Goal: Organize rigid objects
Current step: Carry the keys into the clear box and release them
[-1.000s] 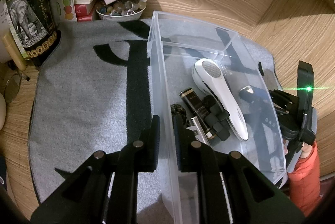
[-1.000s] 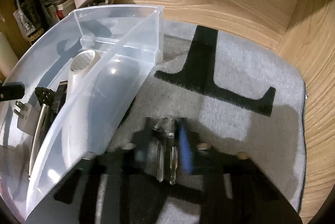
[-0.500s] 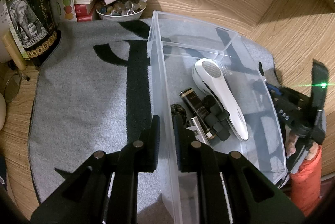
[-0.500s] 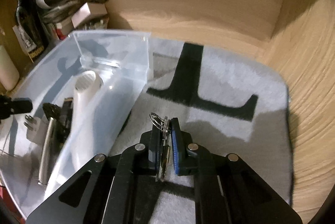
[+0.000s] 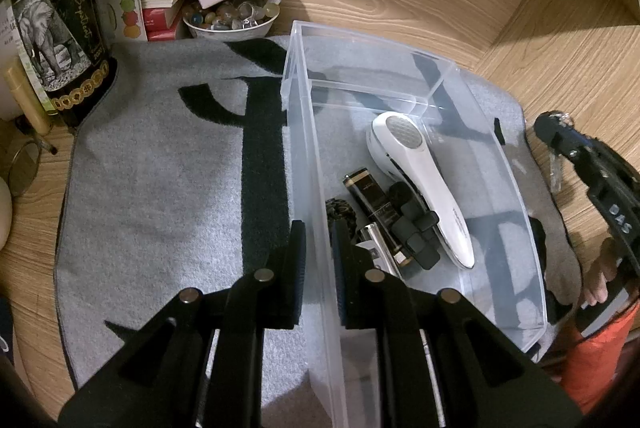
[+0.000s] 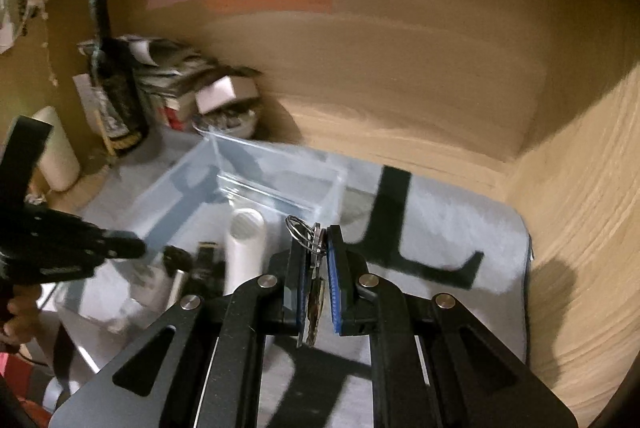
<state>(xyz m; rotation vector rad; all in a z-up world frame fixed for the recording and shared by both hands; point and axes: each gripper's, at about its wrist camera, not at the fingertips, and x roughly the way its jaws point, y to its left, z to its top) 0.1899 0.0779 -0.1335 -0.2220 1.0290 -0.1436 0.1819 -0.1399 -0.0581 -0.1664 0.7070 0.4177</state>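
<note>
right gripper (image 6: 316,268) has come up off the grey felt mat with black strokes (image 5: 160,188) since the earlier frames, carrying the keys with it; the view now tips toward the wooden back wall and blurs with the motion. left gripper (image 5: 318,268) and the box have not shifted. largest first: mat covers the wooden desk; on it the clear rectangular plastic storage box (image 5: 500,156), long axis running away from the left camera. left gripper is clamped on the box's near long wall, one finger outside, one inside, steadying it. inside the box: a white handheld device with a round mesh head (image 5: 420,184), lying lengthwise, head toward the far end; beside it a black and gold tube (image 5: 372,200), a black clip-like piece (image 5: 416,232), some silver bits, not clear what. smallest: the bunch of metal keys on a wire ring (image 6: 310,264), pinched flat between the blue pads of the right gripper, jaws narrow and closed on them. ring pokes out past the fingertips, blades hang down and back below the pads, so the long axis runs roughly along the fingers. keys sit in the air just right of the box's right wall, above the mat, not yet over the box. handling judgement: light, stiff, slick metal, loosely linked, so the bunch will swing and may pivot in the pads; the grip across the flat blades near the ring looks sound. will clatter on release, nothing fragile about them; the white device underneath might mark if they drop onto it.
</note>
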